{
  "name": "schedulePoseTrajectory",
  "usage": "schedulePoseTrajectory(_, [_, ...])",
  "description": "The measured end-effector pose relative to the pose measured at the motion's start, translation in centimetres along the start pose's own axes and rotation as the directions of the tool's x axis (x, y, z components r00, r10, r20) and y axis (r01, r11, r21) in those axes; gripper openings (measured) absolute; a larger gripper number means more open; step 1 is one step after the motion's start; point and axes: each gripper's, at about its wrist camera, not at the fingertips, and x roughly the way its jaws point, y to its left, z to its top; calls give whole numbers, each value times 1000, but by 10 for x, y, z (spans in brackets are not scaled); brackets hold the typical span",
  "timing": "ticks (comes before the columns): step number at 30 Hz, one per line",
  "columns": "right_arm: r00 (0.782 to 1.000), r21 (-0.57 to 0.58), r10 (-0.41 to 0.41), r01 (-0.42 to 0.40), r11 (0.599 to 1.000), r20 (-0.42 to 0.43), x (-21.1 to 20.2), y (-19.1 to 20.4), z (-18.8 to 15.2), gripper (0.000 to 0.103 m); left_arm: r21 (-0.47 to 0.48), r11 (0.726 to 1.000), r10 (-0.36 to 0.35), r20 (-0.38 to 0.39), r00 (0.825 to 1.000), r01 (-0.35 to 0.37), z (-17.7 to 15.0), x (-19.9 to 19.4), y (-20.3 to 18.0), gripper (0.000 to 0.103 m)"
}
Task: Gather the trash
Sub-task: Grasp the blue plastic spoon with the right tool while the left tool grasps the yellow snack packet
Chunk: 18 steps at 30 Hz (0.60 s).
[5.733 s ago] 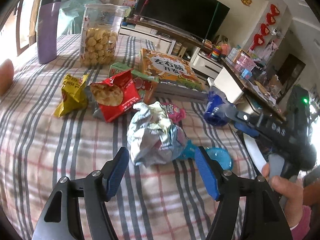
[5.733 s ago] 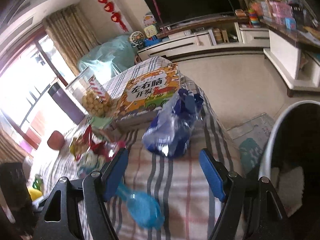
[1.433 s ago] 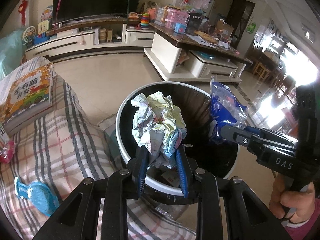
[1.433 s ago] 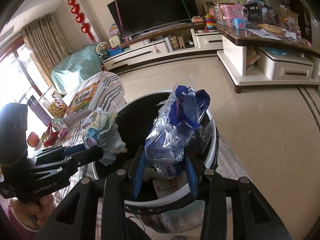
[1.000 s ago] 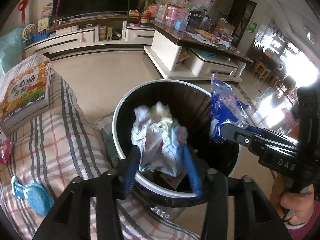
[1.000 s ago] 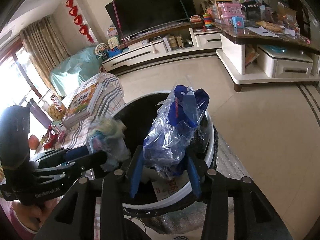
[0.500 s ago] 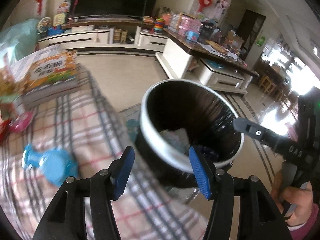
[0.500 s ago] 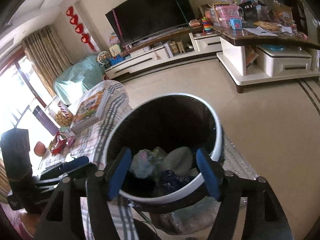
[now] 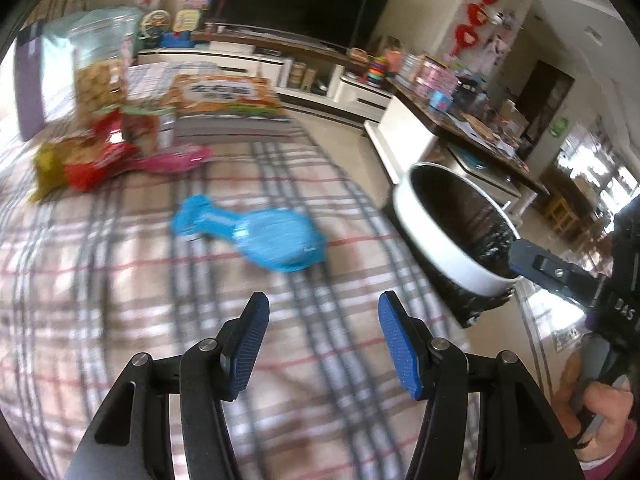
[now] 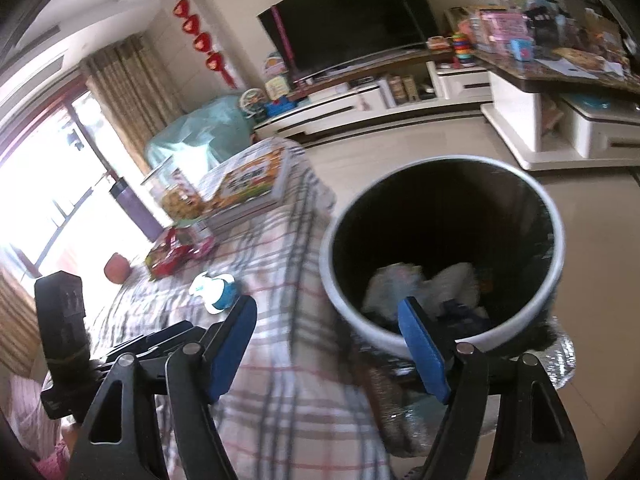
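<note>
From the left wrist view, the left gripper (image 9: 324, 344) hangs over the plaid tablecloth (image 9: 100, 300) with its blue pads apart and nothing between them. Motion blur smears most of the table: a blue plastic piece (image 9: 256, 232) lies ahead of the pads, and further back a red snack bag (image 9: 96, 156), a yellow wrapper (image 9: 44, 168) and a pink wrapper (image 9: 172, 160) lie near one another, their print unreadable. A cookie jar (image 9: 100, 68) and a picture book (image 9: 228, 96) stand behind them. The trash bin (image 9: 452, 236) shows only as a white rim with a dark liner; its contents are hidden from this angle. The right gripper (image 9: 520, 256) enters at the frame's right edge over the bin's rim, only one finger visible, so its opening cannot be judged here; the hand (image 9: 600, 408) holding it is cut off by the frame

From the right wrist view, the right gripper (image 10: 328, 344) sits over the table edge and bin rim (image 10: 556, 236), its jaws opening and empty. This view looks down into the bin, where crumpled pale wrappers (image 10: 420, 284) and a dark blue bag (image 10: 464, 312) lie at the bottom, blurred. The left gripper's body (image 10: 60, 340) shows at the lower left, its pads out of sight
</note>
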Motion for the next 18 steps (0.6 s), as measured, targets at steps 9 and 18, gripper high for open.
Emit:
schedulePoseTrajectory(9, [997,-93,43,-49,994,-56,31,54,-12,77,-105,993,60,14,998,-58,-23,-42,52,57])
schedulePoseTrajectory(18, [992,-185,64,-84,979,-112,68,102,-24,77,-184,978,104,31,994,-97,-31,-72,84,57])
